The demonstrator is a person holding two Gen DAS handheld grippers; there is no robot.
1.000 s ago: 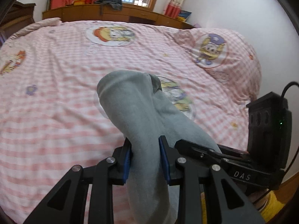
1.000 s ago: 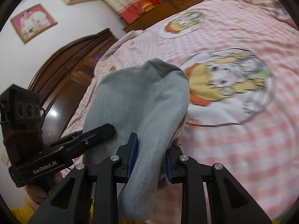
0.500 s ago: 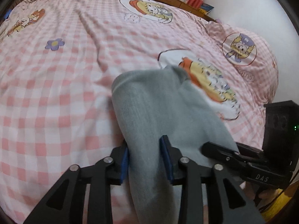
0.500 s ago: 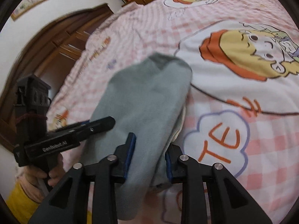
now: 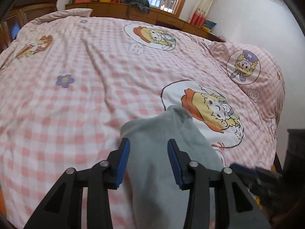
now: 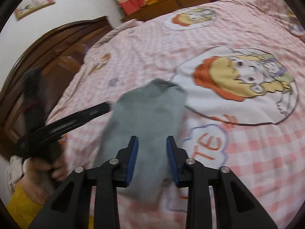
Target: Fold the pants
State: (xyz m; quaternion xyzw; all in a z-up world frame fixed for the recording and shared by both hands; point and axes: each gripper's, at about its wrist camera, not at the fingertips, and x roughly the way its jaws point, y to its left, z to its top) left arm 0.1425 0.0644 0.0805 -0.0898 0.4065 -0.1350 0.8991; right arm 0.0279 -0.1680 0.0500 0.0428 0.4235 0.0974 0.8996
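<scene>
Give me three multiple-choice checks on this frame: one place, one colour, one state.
1. The pants lie on:
A) a wooden floor
B) the checked bedspread
C) a chair

2. Pants colour:
A) grey
B) red
C) black

3. The right gripper is:
A) open and empty
B) shut on a pillow
C) shut on the pants

Answers:
1 B, pink checks surround the cloth.
2 A, the fabric is plain grey in both views.
3 C, grey cloth fills the gap between its blue pads.
</scene>
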